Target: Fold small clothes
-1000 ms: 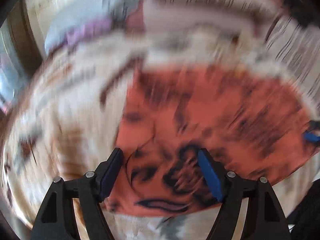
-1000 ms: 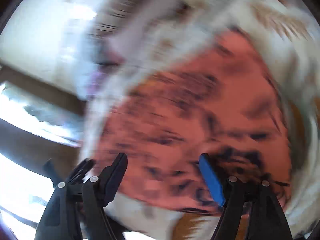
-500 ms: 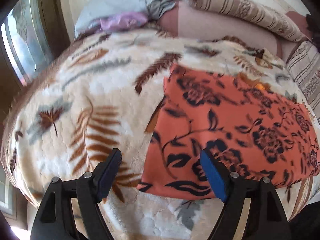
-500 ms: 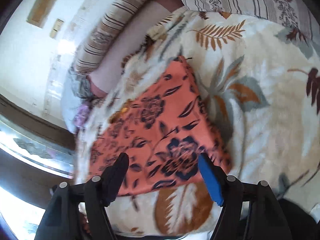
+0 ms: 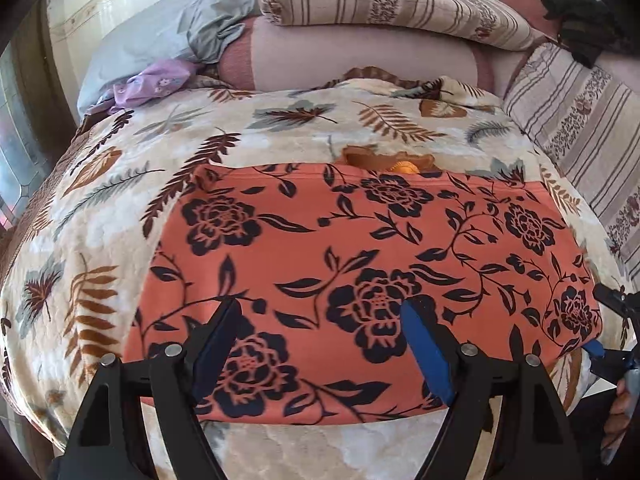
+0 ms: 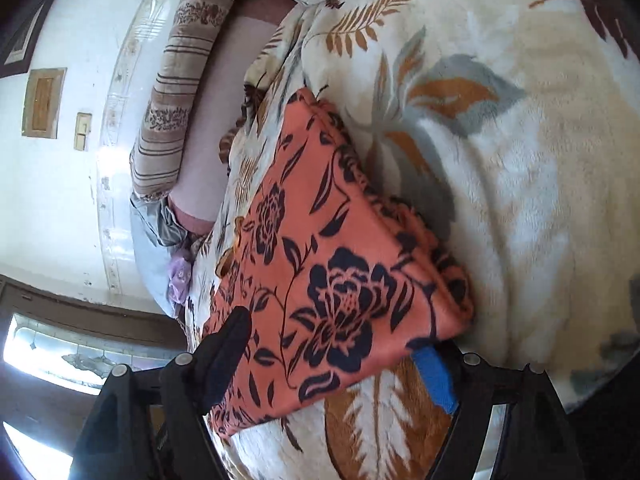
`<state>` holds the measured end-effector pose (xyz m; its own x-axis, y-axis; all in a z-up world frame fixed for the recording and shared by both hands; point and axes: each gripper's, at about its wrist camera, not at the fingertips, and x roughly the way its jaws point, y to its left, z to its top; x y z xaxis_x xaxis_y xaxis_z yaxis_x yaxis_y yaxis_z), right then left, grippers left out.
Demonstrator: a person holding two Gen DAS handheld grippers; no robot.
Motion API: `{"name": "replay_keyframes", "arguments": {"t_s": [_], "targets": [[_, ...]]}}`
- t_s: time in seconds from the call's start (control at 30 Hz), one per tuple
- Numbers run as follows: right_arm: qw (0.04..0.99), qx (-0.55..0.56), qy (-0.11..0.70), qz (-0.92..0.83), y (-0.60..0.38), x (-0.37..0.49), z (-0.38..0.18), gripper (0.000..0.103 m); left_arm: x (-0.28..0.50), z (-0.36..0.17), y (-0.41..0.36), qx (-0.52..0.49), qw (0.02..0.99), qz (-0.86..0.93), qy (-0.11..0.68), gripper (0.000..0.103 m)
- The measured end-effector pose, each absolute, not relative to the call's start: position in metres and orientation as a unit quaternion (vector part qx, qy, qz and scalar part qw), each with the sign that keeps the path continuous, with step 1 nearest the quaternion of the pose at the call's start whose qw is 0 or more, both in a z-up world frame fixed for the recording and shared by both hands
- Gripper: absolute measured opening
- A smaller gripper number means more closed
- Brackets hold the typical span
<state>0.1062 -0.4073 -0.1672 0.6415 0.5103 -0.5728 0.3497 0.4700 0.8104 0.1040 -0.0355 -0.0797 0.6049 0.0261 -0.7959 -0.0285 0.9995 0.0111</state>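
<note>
2 hand-held grippers (image 5: pixel 320 344) above orange cloth (image 5: pixel 360 248)

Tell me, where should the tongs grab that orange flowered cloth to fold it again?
Probably the near corners of the orange flowered cloth, coming in low from the near edge: it lies flat on the blanket, so only its edges and corners offer anything to pinch.

garment (image 5: pixel 360 248): orange, black flowers and leafy vines | blanket (image 5: pixel 100 240): cream, brown, rust and grey leaves | bolster (image 5: pixel 400 4), far: beige with brown stripes and floral bands | cloth (image 5: pixel 156 80), far left: lilac, small flowers | fingers (image 5: pixel 428 352): black, blue pad on the right one
</note>
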Motion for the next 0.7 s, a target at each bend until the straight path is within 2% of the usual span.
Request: {"name": "replay_keyframes", "arguments": {"t_s": [0.4,0.47,0.5,0.53,0.57,0.63,0.7], "targets": [[0.757,0.51,0.406,0.053,-0.413,0.111,-0.166,0.079,0.111,-0.087,-0.047,-0.014,0.897,0.012,0.441,0.083],[0.764,0.495,0.412,0.049,-0.411,0.113,-0.164,0.069,0.121,-0.113,-0.058,0.024,0.881,0.012,0.472,0.083],[0.769,0.48,0.42,0.045,-0.409,0.114,-0.162,0.048,0.126,-0.131,-0.064,0.053,0.87,0.016,0.49,0.086],[0.772,0.462,0.434,0.042,-0.407,0.117,-0.161,0.02,0.123,-0.131,-0.066,0.059,0.883,0.02,0.465,0.087],[0.773,0.45,0.444,0.043,-0.406,0.119,-0.16,0.015,0.123,-0.129,-0.067,0.064,0.883,0.021,0.464,0.087],[0.794,0.412,0.446,0.04,-0.403,0.119,-0.145,0.015,0.124,-0.118,-0.064,0.051,0.877,0.023,0.476,0.086],[0.816,0.388,0.428,0.032,-0.402,0.115,-0.128,0.015,0.118,-0.099,-0.062,0.032,0.89,0.017,0.454,0.086]]}}
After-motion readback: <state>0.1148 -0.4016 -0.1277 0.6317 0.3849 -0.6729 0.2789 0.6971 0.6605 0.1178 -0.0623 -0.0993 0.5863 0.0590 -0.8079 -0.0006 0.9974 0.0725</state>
